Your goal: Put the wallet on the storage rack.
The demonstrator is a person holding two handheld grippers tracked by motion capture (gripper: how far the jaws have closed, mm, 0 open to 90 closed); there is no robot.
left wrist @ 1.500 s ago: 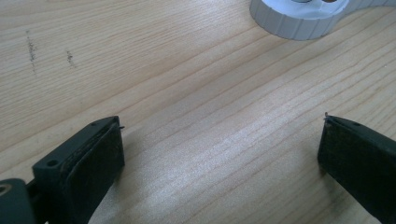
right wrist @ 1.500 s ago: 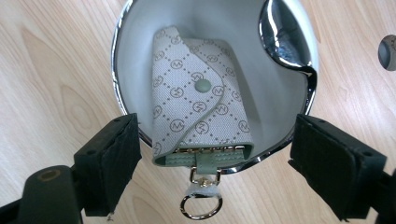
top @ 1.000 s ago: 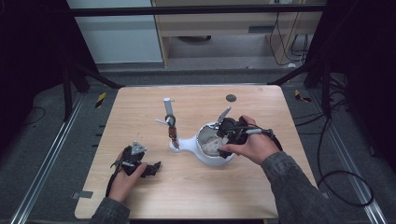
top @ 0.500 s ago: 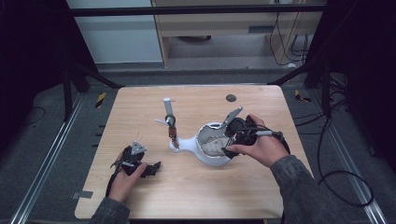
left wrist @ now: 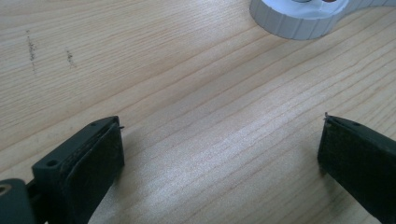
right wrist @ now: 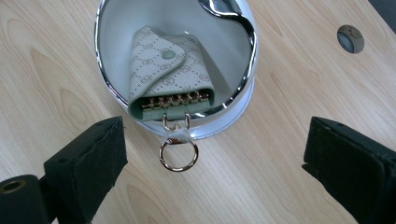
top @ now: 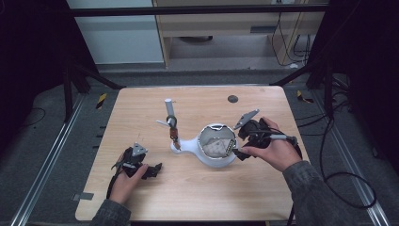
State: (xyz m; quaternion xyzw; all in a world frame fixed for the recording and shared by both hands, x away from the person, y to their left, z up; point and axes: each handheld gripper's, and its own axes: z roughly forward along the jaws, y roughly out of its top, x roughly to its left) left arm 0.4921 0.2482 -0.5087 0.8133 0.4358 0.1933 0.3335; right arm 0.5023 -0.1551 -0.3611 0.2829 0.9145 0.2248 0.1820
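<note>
My right tool [right wrist: 215,154] has just been opening, nothing gripped; the key case [right wrist: 170,77] lies in the white dish [top: 217,162] mid-tabletop [top: 197,197], ring [right wrist: 179,156] overhanging. Left tool [left wrist: 219,154] gapes near the front-left edge.

In the right gripper view, the right gripper [right wrist: 212,161] has its 2 black jaws spread wide, having just been opening, with nothing pressed between them. Beyond them a patterned key pouch [right wrist: 168,74] lies in a chrome-rimmed white dish [right wrist: 247,42], its gold ring [right wrist: 178,156] hanging over the rim onto the wooden table [right wrist: 289,84].
</note>
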